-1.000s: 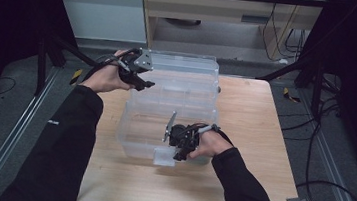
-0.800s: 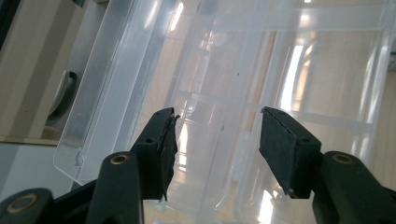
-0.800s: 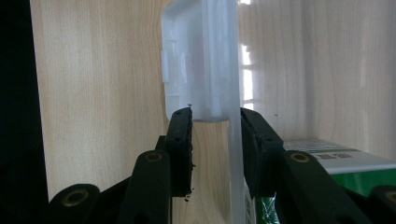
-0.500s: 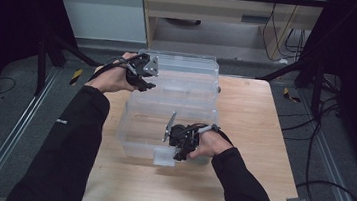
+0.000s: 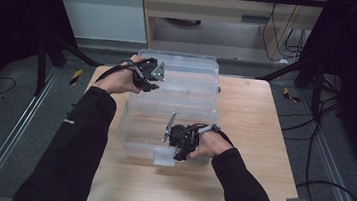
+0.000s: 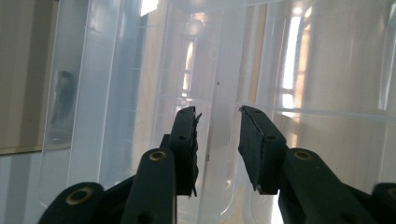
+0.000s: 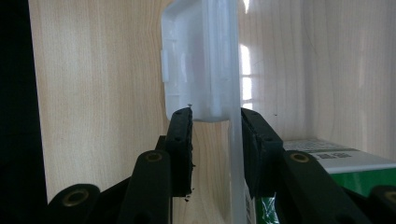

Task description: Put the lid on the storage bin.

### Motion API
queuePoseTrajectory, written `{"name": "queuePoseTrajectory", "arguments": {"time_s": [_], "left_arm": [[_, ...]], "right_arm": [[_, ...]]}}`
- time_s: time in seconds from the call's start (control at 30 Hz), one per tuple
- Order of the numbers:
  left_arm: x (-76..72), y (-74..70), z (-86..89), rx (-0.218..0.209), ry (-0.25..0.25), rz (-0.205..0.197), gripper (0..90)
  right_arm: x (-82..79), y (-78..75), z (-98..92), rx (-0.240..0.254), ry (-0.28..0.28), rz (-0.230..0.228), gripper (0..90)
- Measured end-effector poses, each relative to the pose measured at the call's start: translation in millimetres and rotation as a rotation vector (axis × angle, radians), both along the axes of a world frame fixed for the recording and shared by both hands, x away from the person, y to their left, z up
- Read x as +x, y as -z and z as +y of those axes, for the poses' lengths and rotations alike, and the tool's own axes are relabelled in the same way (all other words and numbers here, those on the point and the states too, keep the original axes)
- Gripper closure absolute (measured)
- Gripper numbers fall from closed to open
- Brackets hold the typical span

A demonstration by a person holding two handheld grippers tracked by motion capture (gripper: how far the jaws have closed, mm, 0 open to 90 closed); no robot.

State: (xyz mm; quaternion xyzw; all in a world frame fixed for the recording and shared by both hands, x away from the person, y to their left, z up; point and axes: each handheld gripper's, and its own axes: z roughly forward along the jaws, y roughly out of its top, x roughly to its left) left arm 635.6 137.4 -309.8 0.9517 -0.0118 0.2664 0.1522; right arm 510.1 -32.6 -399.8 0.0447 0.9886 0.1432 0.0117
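A clear plastic storage box (image 5: pixel 136 126) stands on the wooden table (image 5: pixel 263 139). Its clear lid (image 5: pixel 189 79) is swung open behind it. My left gripper (image 5: pixel 151 81) is at the lid's left end; in the left gripper view its jaws (image 6: pixel 217 116) hold a clear rim (image 6: pixel 219 56) of the lid between them. At the box's front wall my right gripper (image 5: pixel 178 153) points down beside the white latch (image 5: pixel 164 157). In the right gripper view the jaws (image 7: pixel 215 114) close on the latch (image 7: pixel 196 70) and the thin wall (image 7: pixel 235 154).
A green and white packet (image 7: pixel 331 170) shows through the box wall in the right gripper view. Bare table lies right of the box and along the front edge. Metal frame posts, cables (image 5: pixel 328 186) and a wooden cabinet (image 5: pixel 215 14) surround the table.
My left gripper has moved a little to the right along the lid's left end. The right gripper has stayed at the front wall.
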Motion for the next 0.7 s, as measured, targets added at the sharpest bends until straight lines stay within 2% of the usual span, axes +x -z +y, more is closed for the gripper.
{"name": "queuePoseTrajectory", "arguments": {"time_s": [0.23,0.37,0.5,0.7], "left_arm": [[1.1,1.0,-2.0,0.027,0.002,-0.002,74.6],[0.9,0.7,-4.4,0.058,0.008,-0.009,75.8],[0.8,1.3,-7.0,0.071,0.011,-0.01,76.6],[-0.6,-0.9,-11.4,0.12,0.034,-0.018,79.0]], "right_arm": [[-0.5,0.0,0.0,0.0,0.003,-0.001,67.0],[-0.6,-0.1,-0.2,0.0,0.005,-0.001,67.0],[-1.1,0.1,-0.3,0.002,0.0,-0.009,67.1],[-1.4,0.3,-1.2,0.011,0.002,-0.009,67.1]]}}
